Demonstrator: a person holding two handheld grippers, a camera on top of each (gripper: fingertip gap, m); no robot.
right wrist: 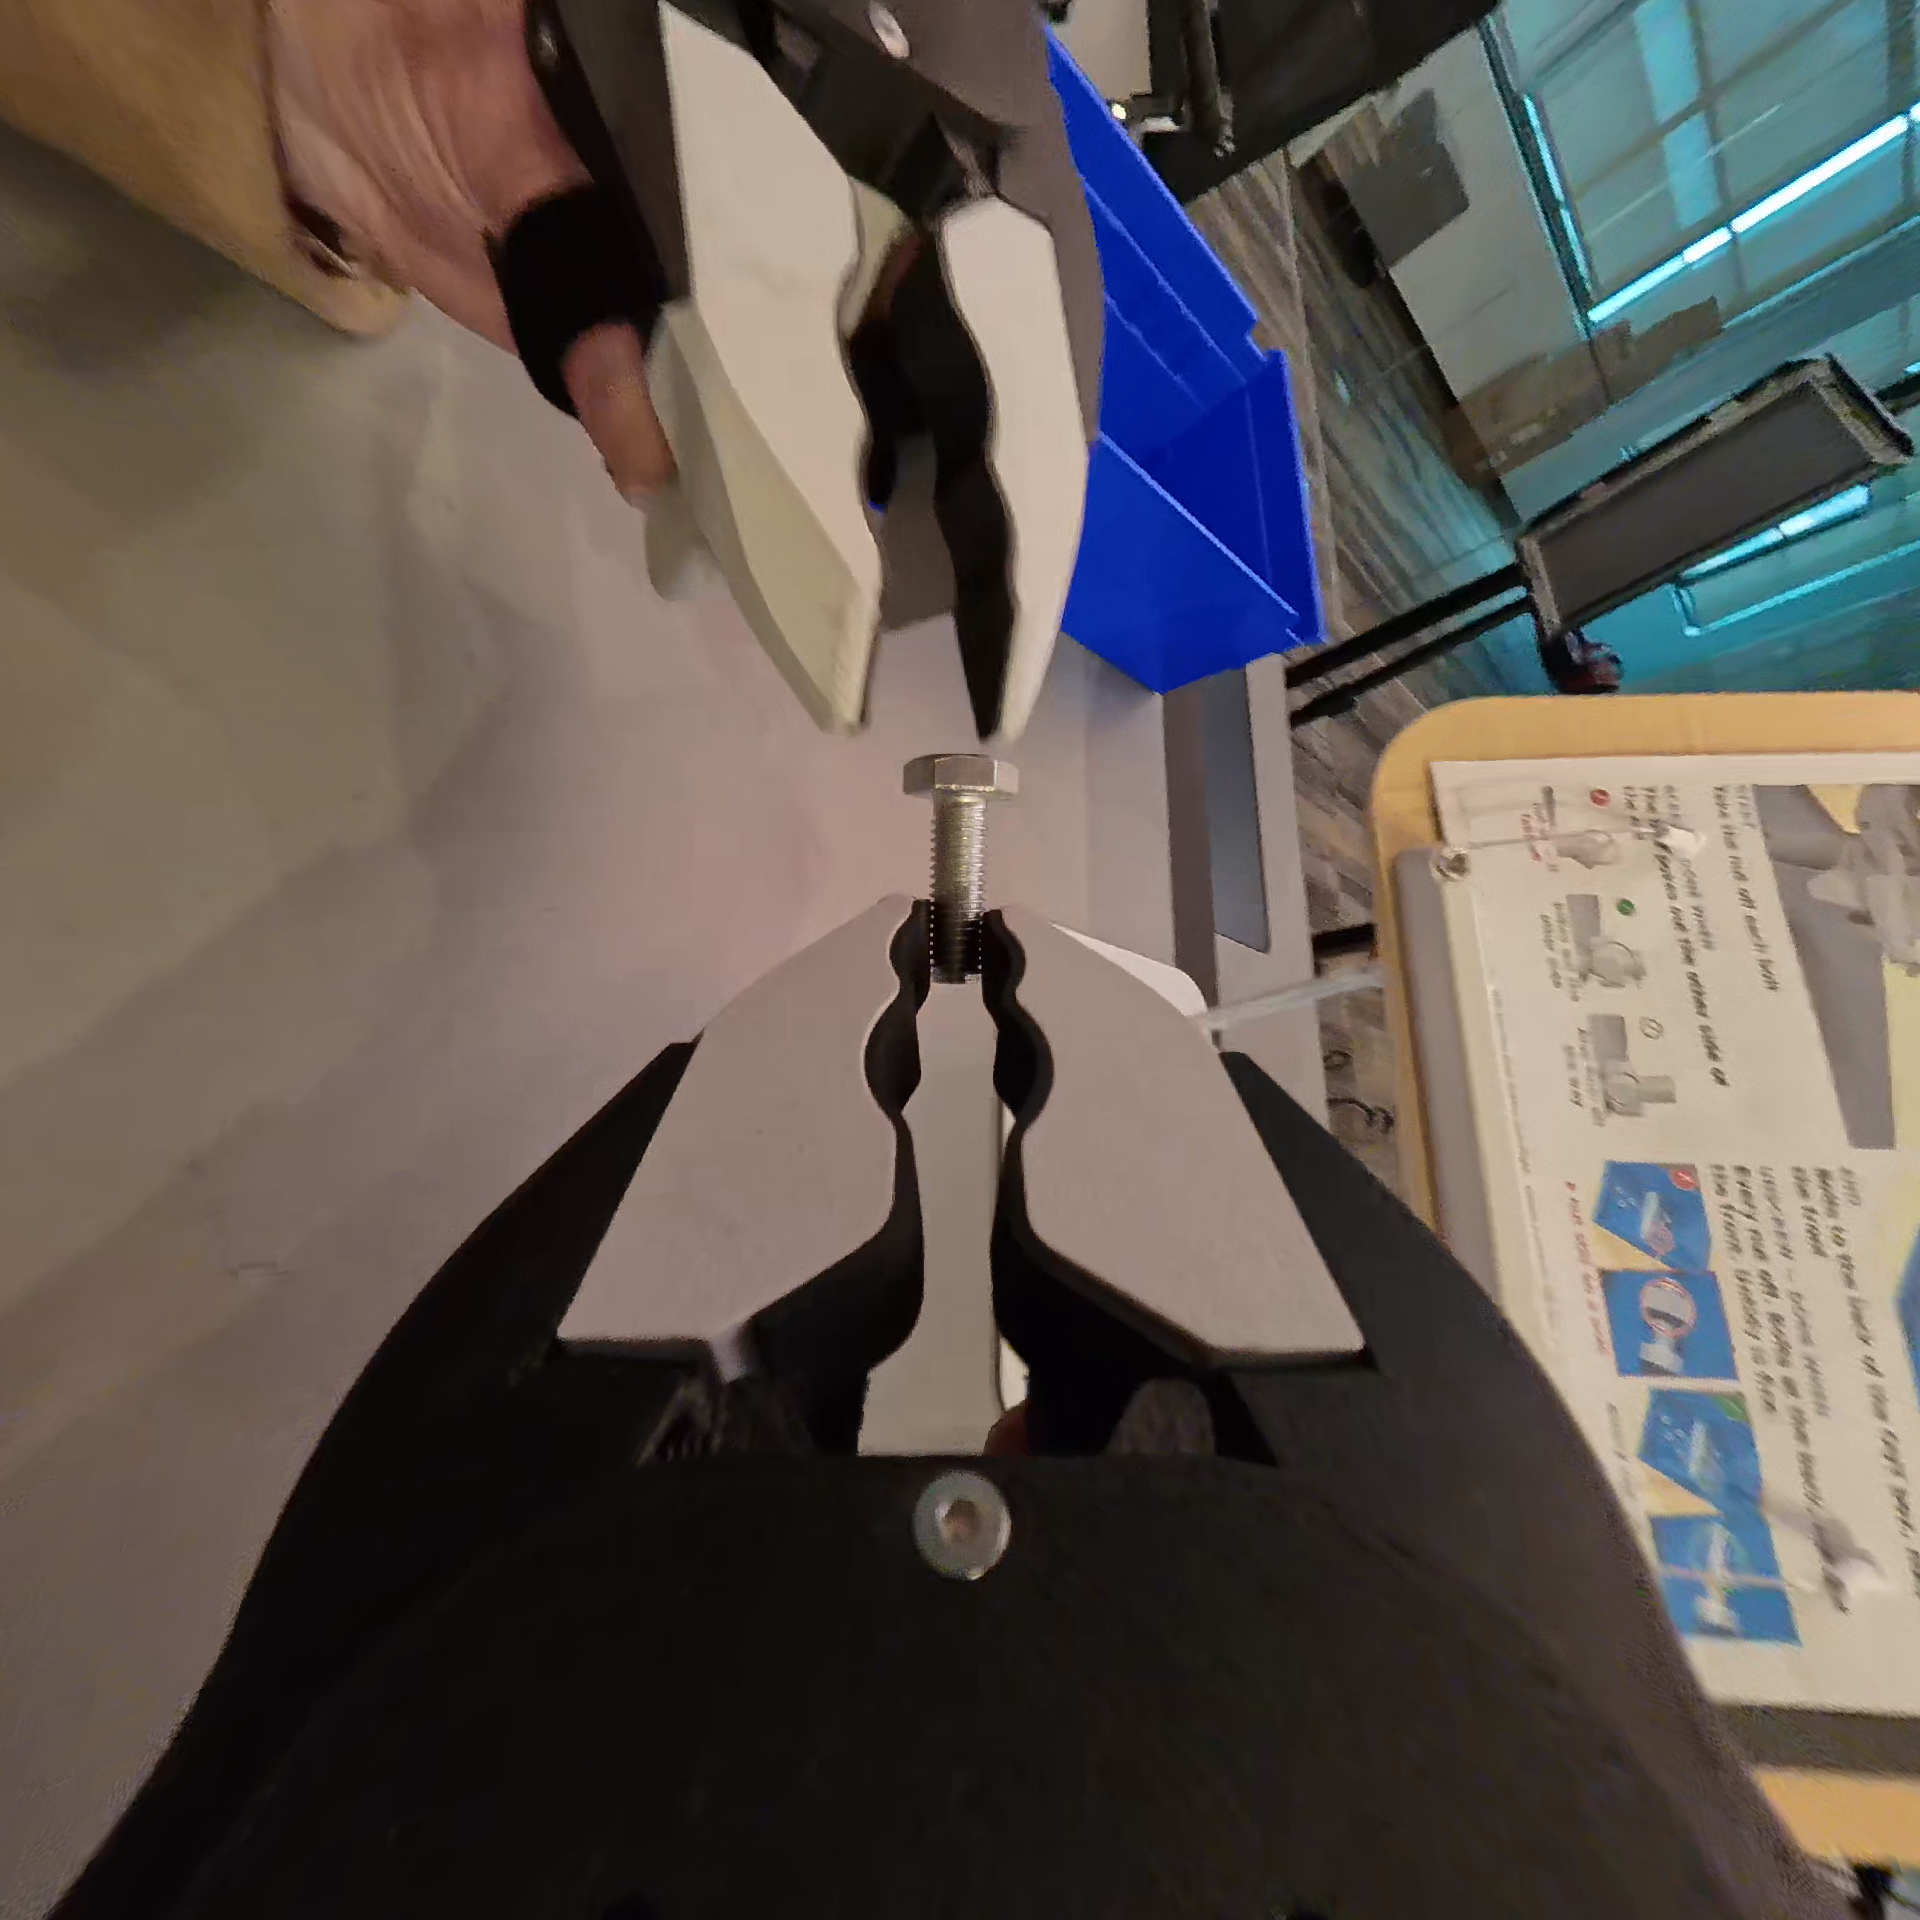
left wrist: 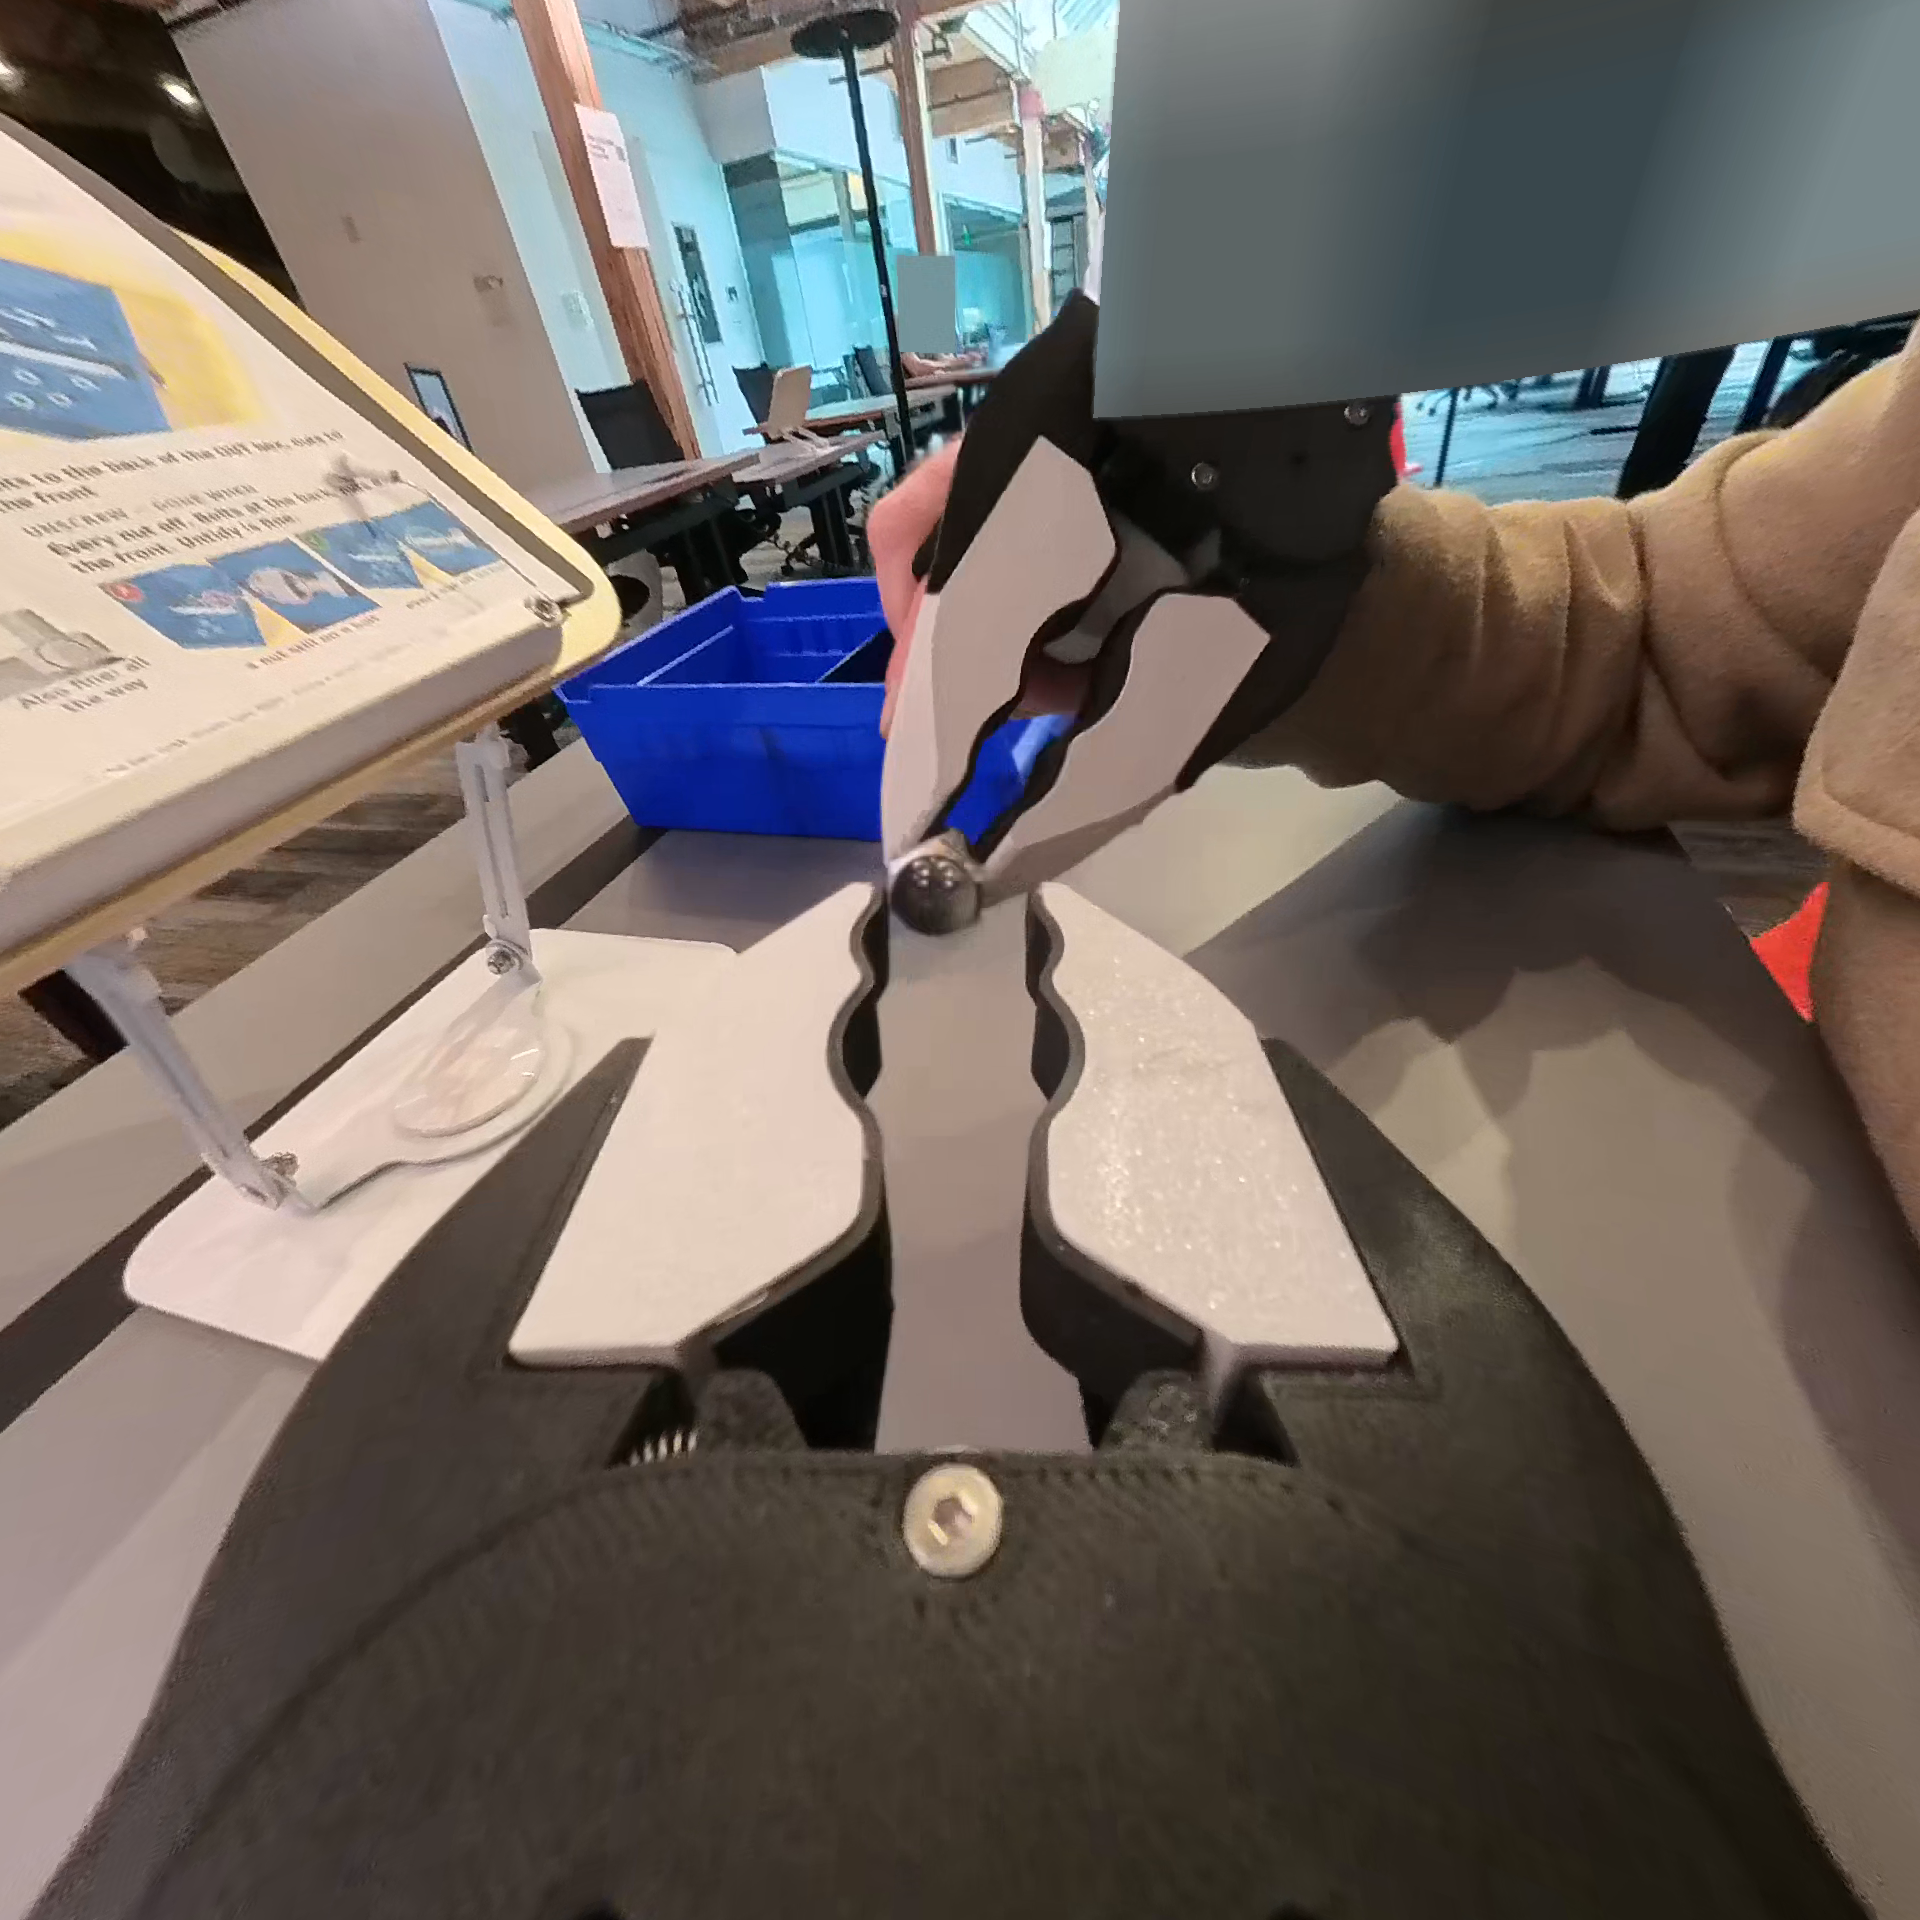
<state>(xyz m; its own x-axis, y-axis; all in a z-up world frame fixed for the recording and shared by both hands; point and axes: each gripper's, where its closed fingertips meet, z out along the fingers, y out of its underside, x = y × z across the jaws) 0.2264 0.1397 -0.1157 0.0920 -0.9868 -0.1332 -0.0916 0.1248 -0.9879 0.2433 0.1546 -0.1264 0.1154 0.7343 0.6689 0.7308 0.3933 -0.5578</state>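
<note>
A steel bolt (right wrist: 954, 883), stiff and probably slippery, is clamped by its threaded end in the right gripper (right wrist: 956, 914); the left gripper (left wrist: 951, 904) is held narrowly parted, empty, just beside the hex head, judged the surest hold

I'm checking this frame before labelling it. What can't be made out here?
- Bolt tip: hidden between the right gripper fingers in the right wrist view; the left wrist view shows only its head.
- Blue bin contents: hidden by its walls in the left wrist view; cut off by the left gripper in the right.
- Left wrist view, upper right: a blur patch covers it.
</note>
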